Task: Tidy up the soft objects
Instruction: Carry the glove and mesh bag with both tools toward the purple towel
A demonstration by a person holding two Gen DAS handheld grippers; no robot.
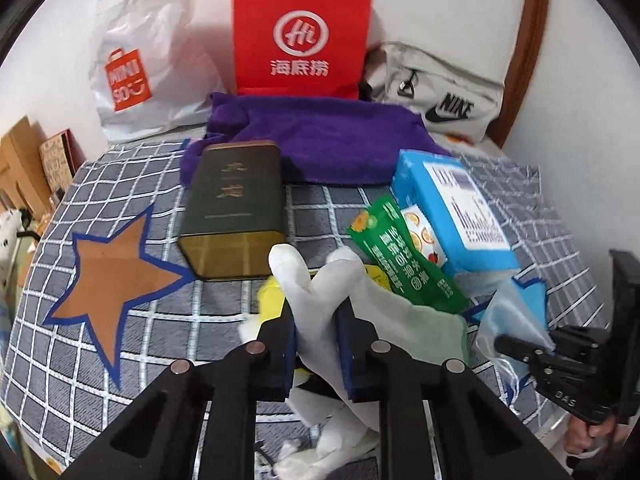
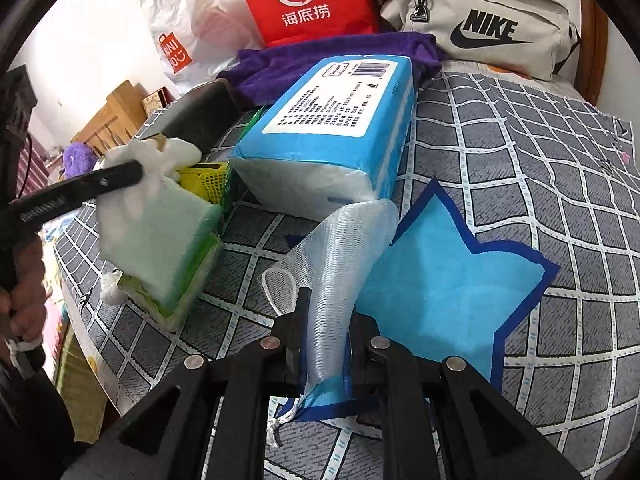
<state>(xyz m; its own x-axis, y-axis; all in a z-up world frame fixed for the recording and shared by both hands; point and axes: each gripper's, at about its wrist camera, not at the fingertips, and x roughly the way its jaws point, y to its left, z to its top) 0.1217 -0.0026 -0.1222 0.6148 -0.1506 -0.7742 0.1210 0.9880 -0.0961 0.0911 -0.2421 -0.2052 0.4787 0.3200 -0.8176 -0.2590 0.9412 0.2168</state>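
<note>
Two grippers, both loaded. Left gripper [image 1: 316, 320] is clamped on a white glove [image 1: 320, 288], glove fingers sticking up past the tips, over the checked cloth [image 1: 120, 360]. Right gripper [image 2: 326, 320] is pinched on a pale mesh scrubber [image 2: 340, 256], whose long axis runs straight ahead toward the tissue pack [image 2: 332, 128]. Blue star [image 2: 448, 280] lies immediately right of those tips; orange star [image 1: 116, 272] sits left of the glove. I'd say each hand already has its nearer star.

Tin [image 1: 234, 208] left of tissue pack [image 1: 452, 208]; towel [image 1: 320, 136] behind.
</note>
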